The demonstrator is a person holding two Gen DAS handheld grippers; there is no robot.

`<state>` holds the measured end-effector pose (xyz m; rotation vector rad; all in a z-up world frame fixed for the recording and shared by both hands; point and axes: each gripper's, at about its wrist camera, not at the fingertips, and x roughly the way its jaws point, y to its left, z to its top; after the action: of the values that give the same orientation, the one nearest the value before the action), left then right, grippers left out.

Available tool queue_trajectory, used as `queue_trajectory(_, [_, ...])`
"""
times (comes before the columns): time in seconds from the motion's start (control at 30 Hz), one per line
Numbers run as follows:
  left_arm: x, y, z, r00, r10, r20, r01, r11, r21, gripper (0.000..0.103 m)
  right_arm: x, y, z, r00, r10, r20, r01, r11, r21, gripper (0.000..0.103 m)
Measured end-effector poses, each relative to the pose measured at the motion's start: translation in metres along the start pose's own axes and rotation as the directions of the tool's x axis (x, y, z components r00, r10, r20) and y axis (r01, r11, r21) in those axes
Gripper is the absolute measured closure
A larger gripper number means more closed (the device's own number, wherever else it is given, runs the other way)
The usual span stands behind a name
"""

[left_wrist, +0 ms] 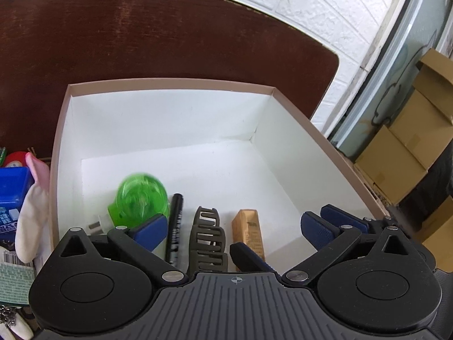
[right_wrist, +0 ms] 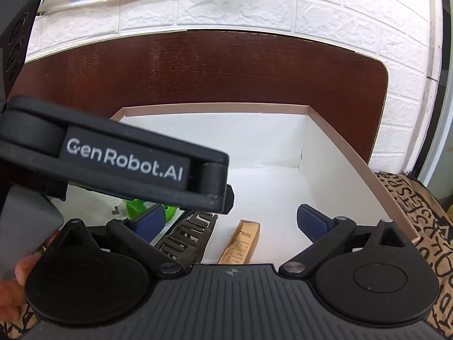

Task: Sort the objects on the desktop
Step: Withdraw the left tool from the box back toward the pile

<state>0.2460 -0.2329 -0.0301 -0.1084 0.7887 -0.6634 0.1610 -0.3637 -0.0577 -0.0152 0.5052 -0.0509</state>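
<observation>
A white box with a pink-brown rim (left_wrist: 170, 83) stands on the dark wooden table (left_wrist: 141, 36). In it lie a green translucent round object (left_wrist: 140, 198), blurred, a black marker (left_wrist: 175, 226), a dark hair claw (left_wrist: 208, 238) and a small tan carton (left_wrist: 249, 232). My left gripper (left_wrist: 235, 231) is open and empty over the box's near side. My right gripper (right_wrist: 230, 221) is open and empty above the same box (right_wrist: 308, 109); the left gripper's body (right_wrist: 113, 158) crosses its view. The carton (right_wrist: 240, 243) and claw (right_wrist: 184, 238) lie below it.
Left of the box lie a blue packet (left_wrist: 12, 187), a pink-and-white glove (left_wrist: 32, 215) and a red item (left_wrist: 15, 158). Cardboard boxes (left_wrist: 410, 147) stand off the table at right. A white brick wall (right_wrist: 254, 5) is behind. A patterned bag (right_wrist: 424, 212) lies right of the box.
</observation>
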Motion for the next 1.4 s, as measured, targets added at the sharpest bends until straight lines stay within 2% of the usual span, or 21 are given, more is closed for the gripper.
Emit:
queue_trajectory(0.07, [-0.005,0.0,-0.004,1.0,-0.01,0.016,0.01,1.0,-0.006,0.0,-0.005,0.001,-0.003,1.0,0.006,0.004,-0.006,1.0,0.003,0.002])
queue_trajectory(0.17, [-0.007,0.0,-0.007,0.999,-0.041,-0.018,0.04,0.999,-0.016,0.0,-0.008,-0.002,-0.001,1.0,0.026,0.006,-0.026,1.0,0.015,0.002])
queue_trajectory(0.23, [-0.011,-0.003,-0.009,0.999,-0.042,-0.001,0.042,0.999,-0.002,0.0,-0.011,-0.001,-0.002,1.0,0.024,0.008,-0.024,1.0,0.02,0.002])
queue_trajectory(0.43, [-0.023,-0.014,-0.015,0.999,-0.007,0.032,0.004,0.997,0.08,0.0,-0.019,-0.001,-0.003,1.0,0.014,0.02,-0.014,1.0,0.019,0.001])
queue_trajectory(0.67, [-0.034,-0.02,-0.021,0.993,0.084,0.077,-0.089,0.993,0.071,0.0,-0.019,-0.007,0.002,1.0,0.001,0.023,-0.003,0.998,0.063,0.001])
queue_trajectory(0.77, [-0.033,-0.02,-0.02,0.99,0.137,0.046,-0.139,0.989,0.055,0.0,-0.024,-0.005,0.001,1.0,-0.002,0.022,0.0,0.998,0.071,0.001])
queue_trajectory(0.87, [-0.037,-0.021,-0.023,0.989,0.14,0.045,-0.143,0.987,0.074,0.0,-0.029,-0.004,-0.004,1.0,-0.008,0.028,0.006,0.998,0.067,0.001])
queue_trajectory(1.03, [-0.057,-0.028,-0.036,0.981,0.159,0.114,-0.176,0.973,0.152,0.0,-0.041,0.007,-0.008,0.998,-0.029,0.049,0.028,0.999,0.023,0.001])
queue_trajectory(1.2, [-0.079,-0.027,-0.048,0.977,0.158,0.145,-0.177,0.976,0.129,0.0,-0.058,0.014,-0.01,0.998,-0.022,0.063,0.02,0.999,0.033,0.001])
queue_trajectory(1.4, [-0.104,-0.024,-0.07,0.973,0.192,0.131,-0.206,0.974,0.097,0.0,-0.081,0.031,-0.024,0.998,-0.024,0.05,0.023,1.0,0.02,0.001])
